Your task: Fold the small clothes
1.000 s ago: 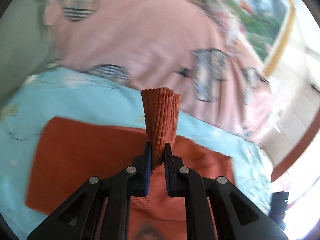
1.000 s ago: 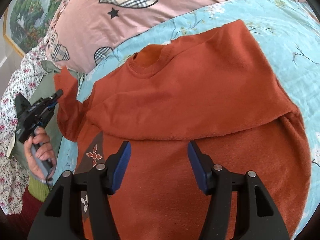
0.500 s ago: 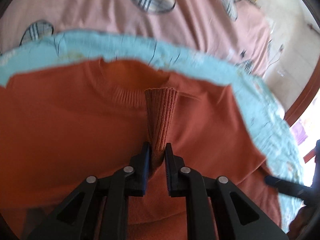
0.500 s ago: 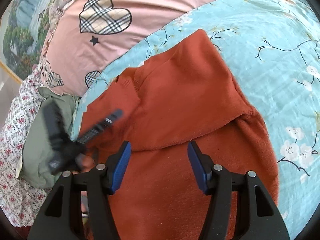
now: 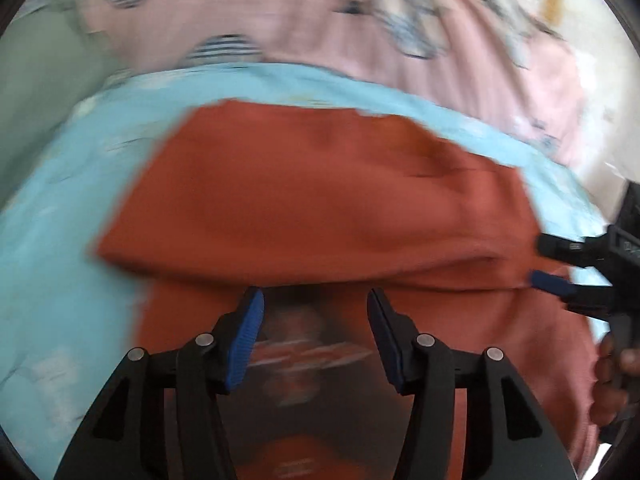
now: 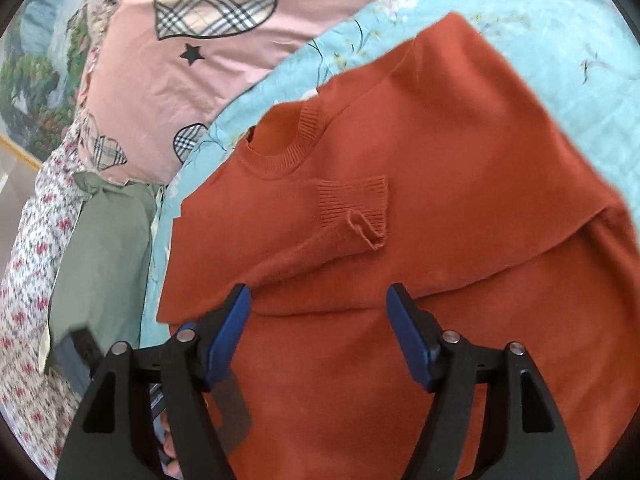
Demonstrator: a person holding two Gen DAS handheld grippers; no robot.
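A small rust-orange sweater (image 6: pixel 460 200) lies on the light blue floral bedsheet (image 6: pixel 540 20), both sleeves folded across its chest. The ribbed cuff (image 6: pixel 354 204) of one sleeve rests below the neckline (image 6: pixel 280 148). My right gripper (image 6: pixel 318 336) is open and empty, just above the sweater's lower body. My left gripper (image 5: pixel 315 336) is open and empty over the same sweater (image 5: pixel 320 200), in a blurred view. The right gripper (image 5: pixel 560 264) also shows at the left wrist view's right edge.
A pink quilt (image 6: pixel 192 48) with plaid hearts lies behind the sweater. A folded sage-green garment (image 6: pixel 100 248) sits to the left on a white floral sheet (image 6: pixel 24 320). A framed landscape picture (image 6: pixel 28 80) stands at the far left.
My left gripper has let go of the ribbed cuff and opened. The sleeve now lies across the sweater's chest. The left gripper has drawn back; the right stayed open over the lower body.
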